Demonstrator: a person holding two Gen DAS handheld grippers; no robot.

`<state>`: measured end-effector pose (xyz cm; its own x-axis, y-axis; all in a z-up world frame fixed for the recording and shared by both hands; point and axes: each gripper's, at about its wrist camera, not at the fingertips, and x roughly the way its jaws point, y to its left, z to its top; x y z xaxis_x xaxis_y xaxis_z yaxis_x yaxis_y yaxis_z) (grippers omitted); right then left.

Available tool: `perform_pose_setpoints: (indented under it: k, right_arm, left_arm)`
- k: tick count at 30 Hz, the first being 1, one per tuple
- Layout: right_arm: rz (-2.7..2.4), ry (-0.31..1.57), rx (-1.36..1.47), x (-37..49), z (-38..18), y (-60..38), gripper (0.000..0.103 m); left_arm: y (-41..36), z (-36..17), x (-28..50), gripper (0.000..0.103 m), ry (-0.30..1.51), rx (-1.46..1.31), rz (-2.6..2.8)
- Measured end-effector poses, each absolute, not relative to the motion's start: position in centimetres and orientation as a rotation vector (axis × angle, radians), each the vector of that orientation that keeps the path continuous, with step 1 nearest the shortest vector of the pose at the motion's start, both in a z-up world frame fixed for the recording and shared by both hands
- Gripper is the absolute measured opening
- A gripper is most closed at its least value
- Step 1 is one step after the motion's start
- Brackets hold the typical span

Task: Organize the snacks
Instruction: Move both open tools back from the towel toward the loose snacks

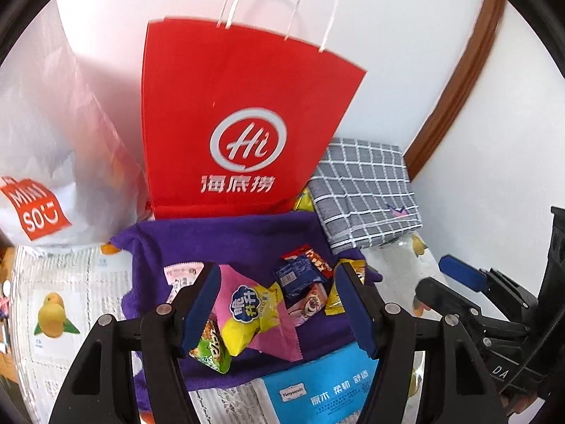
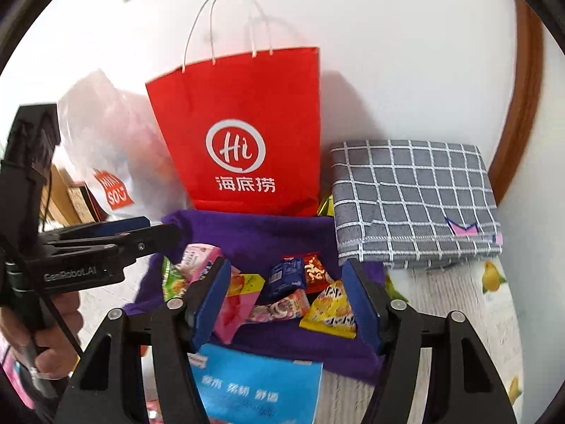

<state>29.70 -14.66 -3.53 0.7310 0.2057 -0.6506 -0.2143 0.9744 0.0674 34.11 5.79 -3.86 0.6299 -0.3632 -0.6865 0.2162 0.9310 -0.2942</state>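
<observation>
Right now I see my left gripper (image 1: 275,304) and my right gripper (image 2: 287,300) both hanging over a heap of small, brightly coloured snack packets (image 1: 279,293) that lies on a rumpled purple cloth (image 1: 219,236). Each gripper has its blue-padded fingers spread, with packets showing in the gap below them but nothing pinched. Behind the purple cloth stands a red paper carrier bag with white string handles (image 1: 226,106), upright against the white wall. A white plastic shopping bag with a red logo patch (image 1: 46,176) slumps on its left side. A folded grey towel with a white grid pattern (image 2: 413,205) lies to the right of the red bag. At the near edge of the cloth rests a blue tissue pack (image 2: 257,385).
</observation>
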Motion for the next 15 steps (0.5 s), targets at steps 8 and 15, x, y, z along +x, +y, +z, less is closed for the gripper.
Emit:
perform_pose_setpoints:
  k: [8,15]
  right_arm:
    - [0.196,0.729,0.028,24.9,-2.9,-16.7,0.053]
    - [0.192,0.713,0.037,20.1,-2.7,-18.2,0.053]
  left_arm:
    - [4.9,-1.9,31.9,0.066,0.792,-0.138,-0.342]
    - [4.0,-0.6,28.9,0.066,0.768,-0.119,-0.356]
